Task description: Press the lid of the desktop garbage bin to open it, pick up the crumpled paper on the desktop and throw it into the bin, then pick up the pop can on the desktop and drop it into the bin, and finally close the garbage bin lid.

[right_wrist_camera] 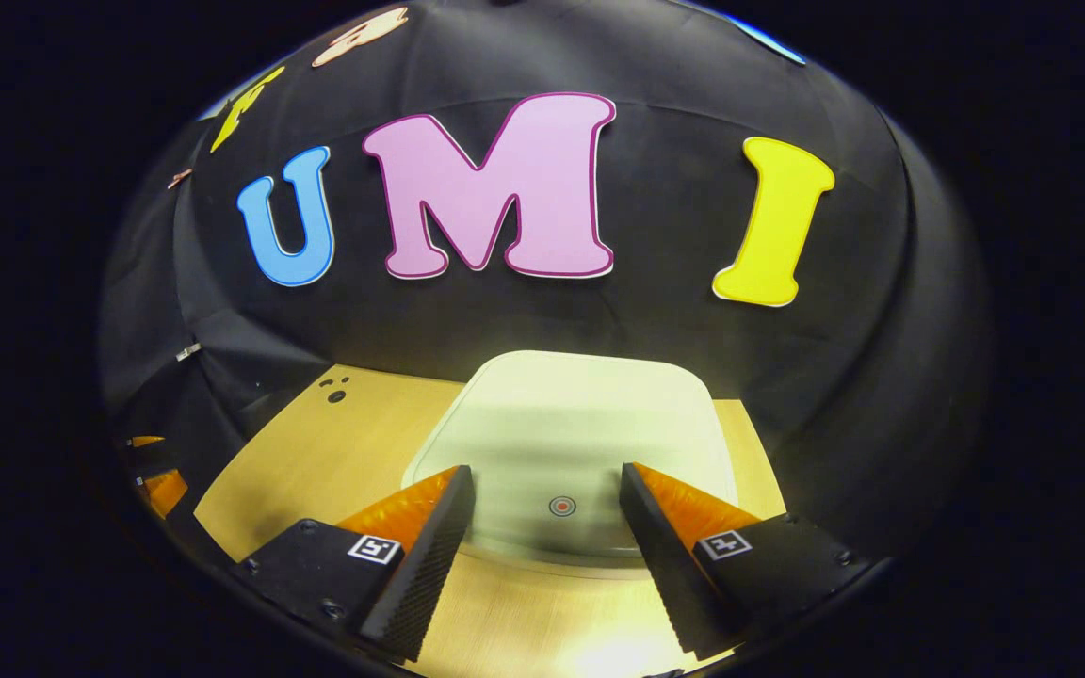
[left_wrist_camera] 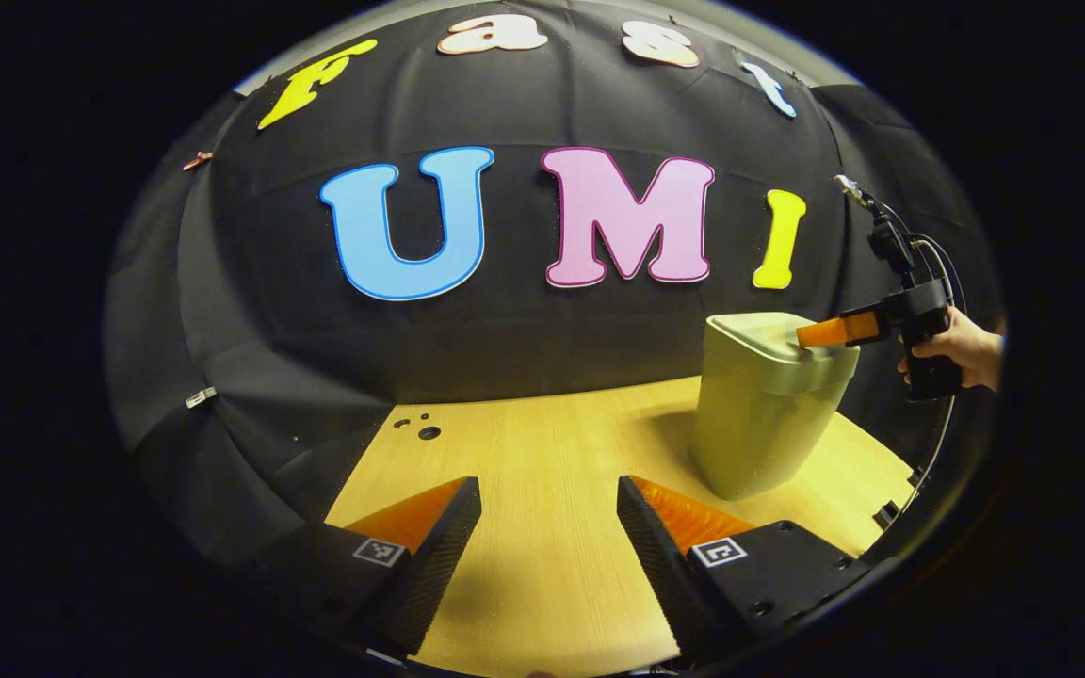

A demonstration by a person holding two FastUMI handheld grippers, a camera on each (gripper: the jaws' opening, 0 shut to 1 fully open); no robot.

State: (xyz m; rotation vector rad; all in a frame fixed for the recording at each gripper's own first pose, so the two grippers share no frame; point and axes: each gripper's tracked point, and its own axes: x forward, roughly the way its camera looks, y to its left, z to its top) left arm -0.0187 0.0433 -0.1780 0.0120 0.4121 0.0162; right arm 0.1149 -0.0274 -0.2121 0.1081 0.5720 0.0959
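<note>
Across the lower half of the left gripper view spreads a pale wood-grain desktop (left_wrist_camera: 542, 452), backed by the black cloth wall (left_wrist_camera: 524, 348) of the booth, which curves round from 9 o'clock to 3 o'clock. Near the desktop's far left edge, at about 10 o'clock from the left gripper (left_wrist_camera: 549, 537), sit three small dark holes (left_wrist_camera: 420, 426) in the wood, one larger than the other two. One desktop garbage bin (left_wrist_camera: 759, 414) stands upright at about 2 o'clock from that gripper, pale green, its lid (left_wrist_camera: 769, 334) down. The left gripper's two fingers stand spread apart over bare wood, holding nothing.

At 3 o'clock in that view one hand (left_wrist_camera: 966, 347) grips the handle of the right gripper (left_wrist_camera: 830, 332), whose fingers reach over the near right edge of the bin's lid; whether they touch it cannot be told from here.

Seen from the right gripper view, the lid (right_wrist_camera: 571, 424) lies flat and shut just below the camera, with one small red ring mark (right_wrist_camera: 561, 506) near its front edge. The right gripper (right_wrist_camera: 547, 527) has its two fingers parted, one on each side of that mark, pinching nothing. The wooden desktop (right_wrist_camera: 335, 443) shows to the left and below the bin, and the three holes (right_wrist_camera: 335, 390) lie at about 10 o'clock. At 9 o'clock, by the edge, part of the left gripper (right_wrist_camera: 158, 476) appears.
</note>
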